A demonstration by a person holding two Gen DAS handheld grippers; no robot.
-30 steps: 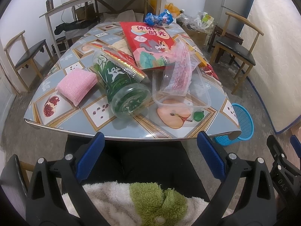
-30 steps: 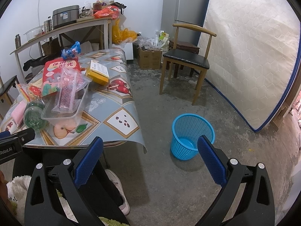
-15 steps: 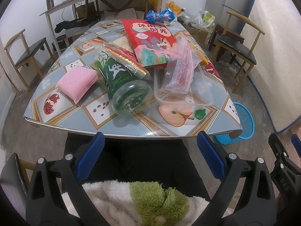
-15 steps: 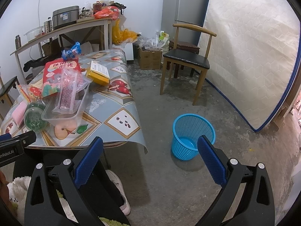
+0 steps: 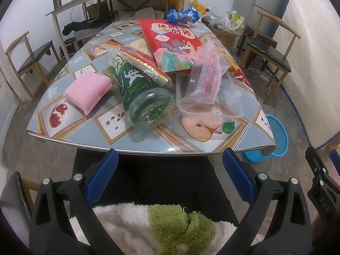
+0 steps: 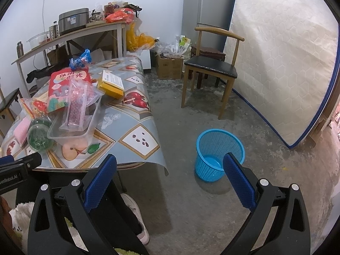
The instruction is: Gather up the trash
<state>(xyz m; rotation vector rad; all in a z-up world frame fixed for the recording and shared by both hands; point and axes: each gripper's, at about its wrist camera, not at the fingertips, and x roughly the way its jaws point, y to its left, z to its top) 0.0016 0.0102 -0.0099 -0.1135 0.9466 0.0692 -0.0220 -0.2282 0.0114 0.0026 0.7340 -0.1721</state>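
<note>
On the worktop (image 5: 63, 137), a green bottle (image 5: 140, 93) is lying at 12 o'clock of the left tongs (image 5: 169, 175), just beside a clear container (image 5: 231, 108). Both left and right tongs (image 6: 170, 177) are hanging spread and empty; a blue basket (image 6: 220, 155) is standing on the floor at 1 o'clock.

- The table (image 5: 63, 136) wears a glossy, smooth printed covering with a thin metal-looking edge.
- The green bottle (image 5: 142, 93) is clear, shiny plastic.
- The food tray (image 5: 231, 106) is thin transparent plastic, as is the pink-printed bag (image 5: 208, 78) lying in it.
- The red snack bag (image 5: 174, 42) is glossy film.
- The pink pad (image 5: 87, 89) looks like rough, knobbly cloth.
- The blue basket (image 6: 218, 150) is perforated matt plastic.
- The chair (image 6: 212, 68) has a wooden frame and a smooth dark seat.
- The floor (image 6: 265, 170) is rough bare concrete.
</note>
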